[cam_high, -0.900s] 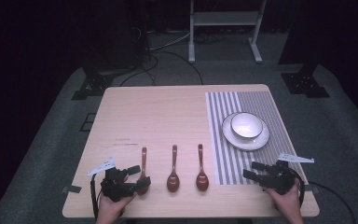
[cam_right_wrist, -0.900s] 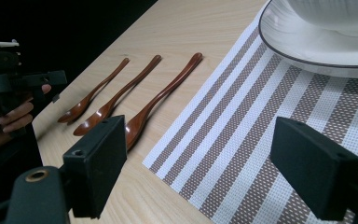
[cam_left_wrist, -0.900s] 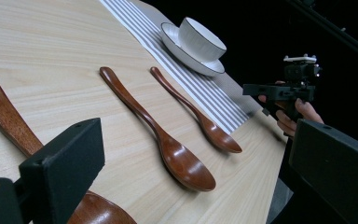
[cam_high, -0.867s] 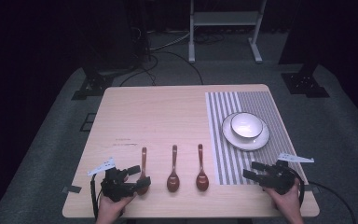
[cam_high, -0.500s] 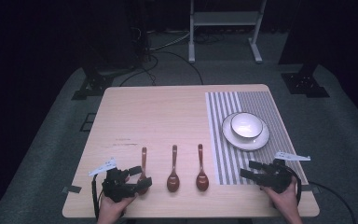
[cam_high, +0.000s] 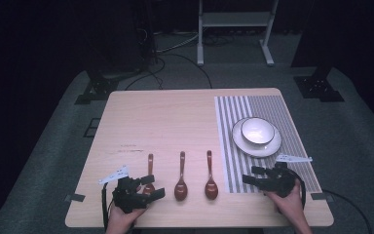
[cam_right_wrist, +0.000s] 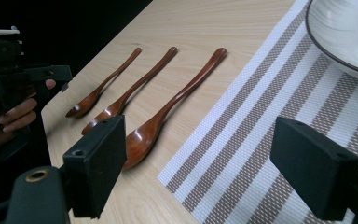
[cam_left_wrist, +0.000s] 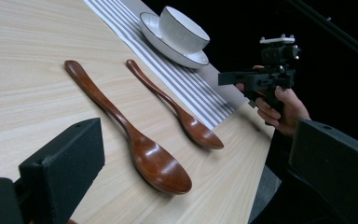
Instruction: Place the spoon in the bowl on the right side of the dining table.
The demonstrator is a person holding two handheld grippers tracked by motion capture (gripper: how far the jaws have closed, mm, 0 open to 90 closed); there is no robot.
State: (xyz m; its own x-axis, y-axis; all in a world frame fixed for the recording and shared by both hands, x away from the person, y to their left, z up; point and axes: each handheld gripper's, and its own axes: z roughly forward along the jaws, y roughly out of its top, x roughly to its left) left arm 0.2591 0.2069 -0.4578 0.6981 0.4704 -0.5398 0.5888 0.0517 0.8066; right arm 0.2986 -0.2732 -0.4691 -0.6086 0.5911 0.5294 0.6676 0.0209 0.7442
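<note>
Nothing has been picked up yet: three wooden spoons lie side by side on the bare table (cam_high: 165, 122), handles pointing away from the person, all left of the striped mat (cam_high: 263, 109). The right spoon (cam_high: 211, 183) lies just beside the mat's left edge, the middle spoon (cam_high: 180, 184) next to it, and the left spoon (cam_high: 149, 178) farthest from the mat.

The left gripper (cam_high: 148, 187) hovers at the left spoon's bowl with its jaws spread wide and nothing between them; in its own view the middle spoon (cam_left_wrist: 135, 140) lies ahead. The right gripper (cam_high: 253, 178) sits over the mat's near corner, jaws also wide and empty, aimed toward the right spoon (cam_right_wrist: 168, 112). Judging by this, the work is at its very start, with every spoon still to be grasped and moved.

On the mat stands a plate (cam_high: 272, 146) with a bowl (cam_high: 257, 130) on it. The bowl looks empty.
</note>
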